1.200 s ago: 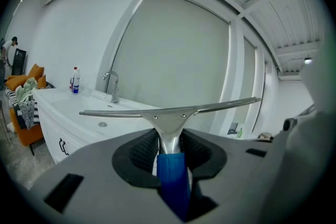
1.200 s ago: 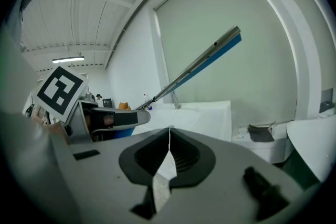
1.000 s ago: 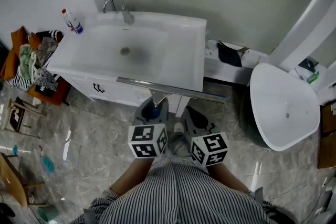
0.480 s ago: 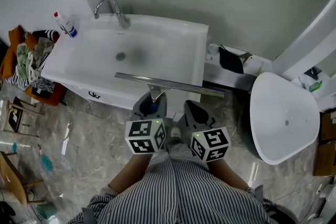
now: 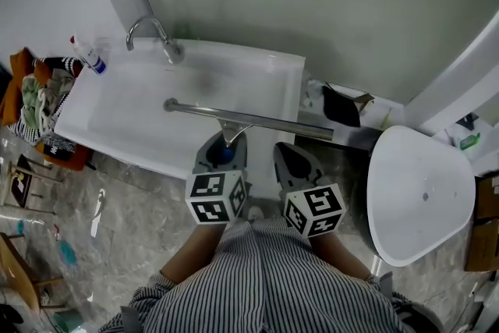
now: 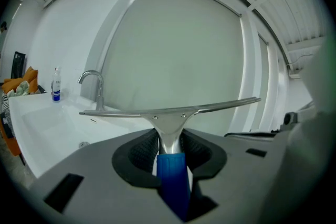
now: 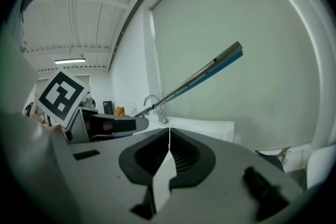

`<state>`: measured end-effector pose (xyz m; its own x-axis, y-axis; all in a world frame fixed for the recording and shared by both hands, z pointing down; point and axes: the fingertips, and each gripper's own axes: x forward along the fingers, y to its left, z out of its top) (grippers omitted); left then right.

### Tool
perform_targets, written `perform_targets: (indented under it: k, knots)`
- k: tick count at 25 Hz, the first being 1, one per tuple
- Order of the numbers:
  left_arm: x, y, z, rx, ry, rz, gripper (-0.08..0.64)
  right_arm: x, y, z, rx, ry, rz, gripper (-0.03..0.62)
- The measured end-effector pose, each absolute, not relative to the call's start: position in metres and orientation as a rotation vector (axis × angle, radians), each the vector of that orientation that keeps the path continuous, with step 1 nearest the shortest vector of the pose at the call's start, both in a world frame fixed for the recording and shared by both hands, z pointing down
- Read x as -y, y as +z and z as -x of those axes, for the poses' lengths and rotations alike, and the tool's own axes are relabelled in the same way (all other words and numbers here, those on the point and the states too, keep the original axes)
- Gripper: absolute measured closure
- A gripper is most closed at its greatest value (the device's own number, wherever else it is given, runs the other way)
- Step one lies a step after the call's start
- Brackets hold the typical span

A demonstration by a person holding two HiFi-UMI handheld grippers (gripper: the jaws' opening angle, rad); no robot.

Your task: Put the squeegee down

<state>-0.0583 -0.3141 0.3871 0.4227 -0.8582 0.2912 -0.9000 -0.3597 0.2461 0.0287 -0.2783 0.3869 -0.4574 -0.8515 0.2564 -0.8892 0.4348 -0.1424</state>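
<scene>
- Left hand-held gripper (image 6: 169, 140) clamps the blue-handled steel squeegee (image 6: 168, 112) by its handle, blade level, by a white rectangular sink (image 5: 117, 117).
- Right hand-held gripper (image 7: 168, 136) is closed, empty.

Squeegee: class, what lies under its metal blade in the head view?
The white sink lies below most of the squeegee. The strip of sink straight beneath is covered.

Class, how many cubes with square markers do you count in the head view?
2. One cube rides on the left tongs, behind the squeegee; the other cube on the right tongs. None appear hidden.
</scene>
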Motion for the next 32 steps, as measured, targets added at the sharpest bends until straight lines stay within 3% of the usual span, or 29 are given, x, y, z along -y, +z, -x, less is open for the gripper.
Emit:
perform_targets:
  k: [10, 32]
  knots:
    - [0.363, 0.378, 0.025, 1.498, 0.155, -2.364, 0.437, 0.331, 0.385, -0.058, 2.541, 0.379, -1.568, 0.575]
    - [0.384, 0.397, 0.012, 1.378, 0.284, -2.374, 0.437, 0.340, 0.410, -0.056, 2.472, 0.555, -1.610, 0.575]
